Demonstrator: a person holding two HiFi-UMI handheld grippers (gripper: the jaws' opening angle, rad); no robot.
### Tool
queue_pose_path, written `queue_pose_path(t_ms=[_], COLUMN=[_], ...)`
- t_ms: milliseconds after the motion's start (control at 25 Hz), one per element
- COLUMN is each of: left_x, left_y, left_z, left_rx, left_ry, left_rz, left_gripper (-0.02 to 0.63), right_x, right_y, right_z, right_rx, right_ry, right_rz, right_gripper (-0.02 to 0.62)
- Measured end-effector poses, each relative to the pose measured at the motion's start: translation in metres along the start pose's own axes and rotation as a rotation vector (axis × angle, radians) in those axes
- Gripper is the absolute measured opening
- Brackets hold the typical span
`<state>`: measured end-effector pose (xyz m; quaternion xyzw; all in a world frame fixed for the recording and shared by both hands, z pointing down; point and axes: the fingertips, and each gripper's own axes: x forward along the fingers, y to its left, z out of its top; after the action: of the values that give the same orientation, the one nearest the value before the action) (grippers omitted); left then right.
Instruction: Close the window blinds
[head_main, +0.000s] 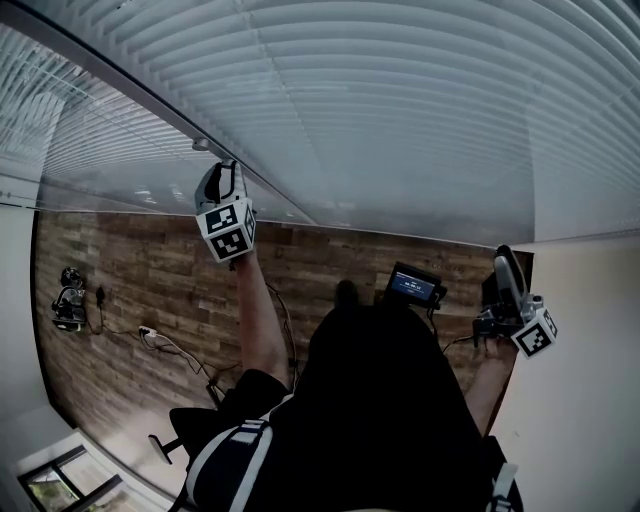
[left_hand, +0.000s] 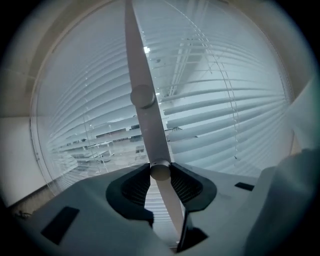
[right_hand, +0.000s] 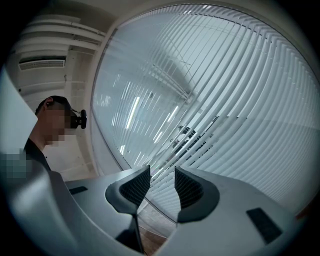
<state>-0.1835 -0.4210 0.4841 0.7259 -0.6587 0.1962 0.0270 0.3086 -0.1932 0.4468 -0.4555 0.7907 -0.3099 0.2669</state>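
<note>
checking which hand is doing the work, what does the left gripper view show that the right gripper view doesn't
Only the left gripper view: the left gripper clamped on the tilt wand, which runs up across the frame. Only the right gripper view: the right gripper with jaws apart and empty, and the person at left. Both: the white blinds, slats partly open.

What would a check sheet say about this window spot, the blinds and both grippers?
Surface: wooden floor.
Job's things: blinds, slats part open, outdoors showing through; wand in front of them.
Clutter: small device on the floor at left; screen unit beside the person.
Grippers: left gripper shut on the wand; right gripper open, nothing between.
Cables: white cable across the floor.
Surroundings: pale wall at right.
</note>
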Motion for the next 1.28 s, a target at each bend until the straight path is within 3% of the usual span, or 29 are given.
queue_pose_path(t_ms=[80,200,480,600,760,960,1080,1200,1280], left_x=[0.0,0.0,-0.004,-0.003,-0.001,0.0,0.003,0.002,0.004], left_y=[0.002,0.001,0.008,0.009,0.009,0.006,0.004,0.005,0.006], left_z=[0.002,0.001,0.007,0.002,0.002,0.003,0.001,-0.001,-0.007], left_rx=[0.034,0.016,-0.279,-0.345,-0.305,-0.114,-0.039,-0.023,-0.06], left_ry=[0.012,0.002,-0.091,-0.101,-0.082,-0.018,0.003,0.001,-0.02], left_rz=[0.012,0.007,-0.08,-0.094,-0.083,-0.031,-0.009,-0.008,-0.02], left_gripper=[0.138,0.138,0.14,0.14,0.138,0.138,0.138,0.138,0.138], right_x=[0.003,0.003,0.012,0.007,0.007,0.005,0.006,0.004,0.004], right_y=[0.005,0.003,0.014,0.007,0.006,0.007,0.009,0.009,0.004], right_z=[0.002,0.001,0.006,0.0,-0.001,0.0,0.0,-0.004,-0.014], right_rx=[-0.002,-0.001,-0.028,-0.005,-0.007,-0.001,-0.018,-0.014,-0.009], right_ry=[0.0,-0.001,0.003,0.0,0.001,-0.001,-0.002,0.0,0.003], right_rz=[0.002,0.009,0.01,0.012,0.008,0.001,-0.003,-0.009,-0.011], right_gripper=[0.155,0.156,0.155,0.155,0.155,0.155,0.156,0.156,0.155])
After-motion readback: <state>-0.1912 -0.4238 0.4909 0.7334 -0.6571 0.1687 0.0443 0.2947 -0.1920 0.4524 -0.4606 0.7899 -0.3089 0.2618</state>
